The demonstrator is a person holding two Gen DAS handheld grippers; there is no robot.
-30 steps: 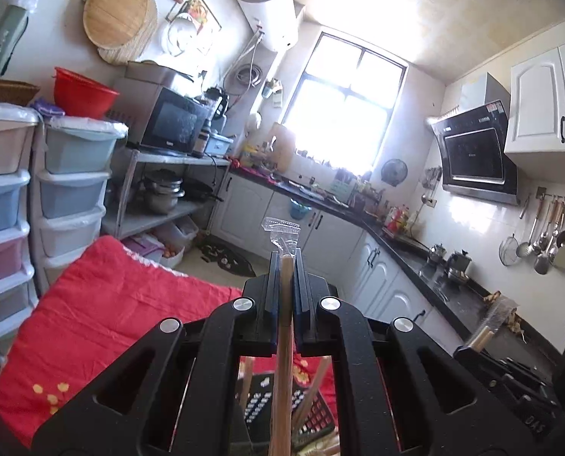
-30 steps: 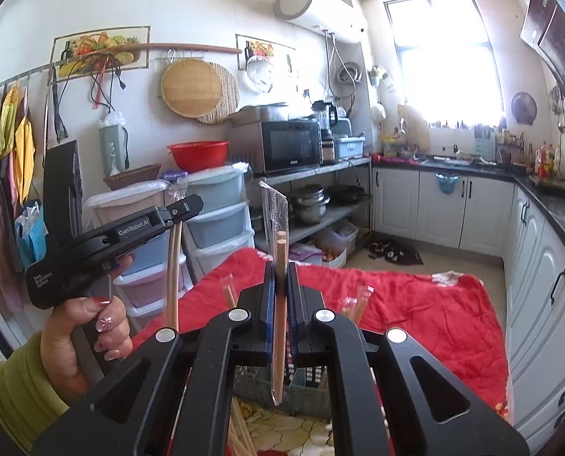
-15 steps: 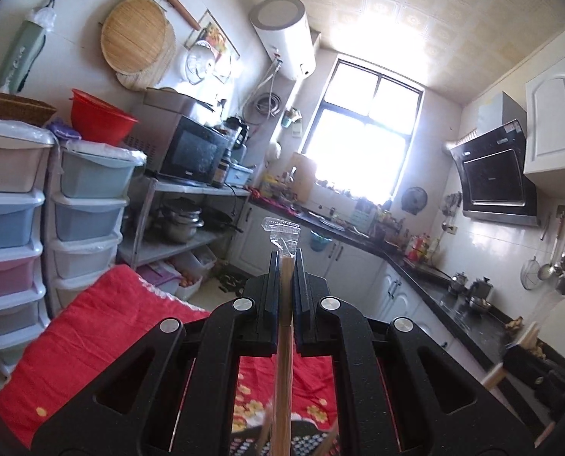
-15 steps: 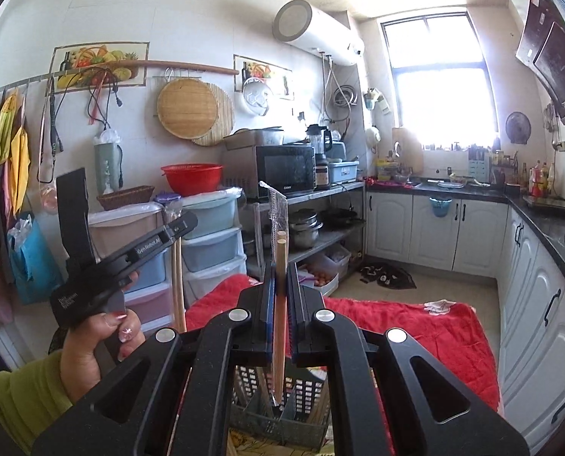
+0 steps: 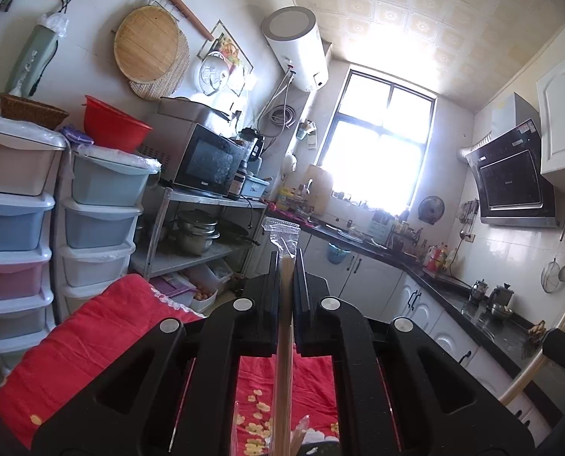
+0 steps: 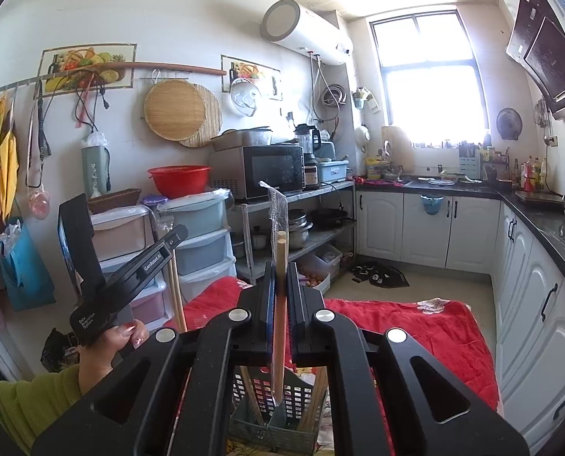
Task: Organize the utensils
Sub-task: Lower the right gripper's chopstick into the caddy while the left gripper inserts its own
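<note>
My left gripper is shut on a pair of wooden chopsticks in a clear plastic sleeve, held upright. My right gripper is shut on another sleeved pair of chopsticks, whose lower end hangs over a grey slotted utensil basket. Several chopsticks lean inside the basket. In the right wrist view the left gripper shows at the left in a hand with a green sleeve, its chopsticks hanging below. At the right edge of the left wrist view is the right gripper.
A red cloth covers the table under the basket. Stacked plastic drawers stand at the left, with a metal shelf carrying a microwave behind. White cabinets under a dark counter run along the right.
The left wrist view has swung upward, and the basket has dropped out of its bottom edge. In the right wrist view the left gripper has sunk a little, and the basket shows more fully below.
</note>
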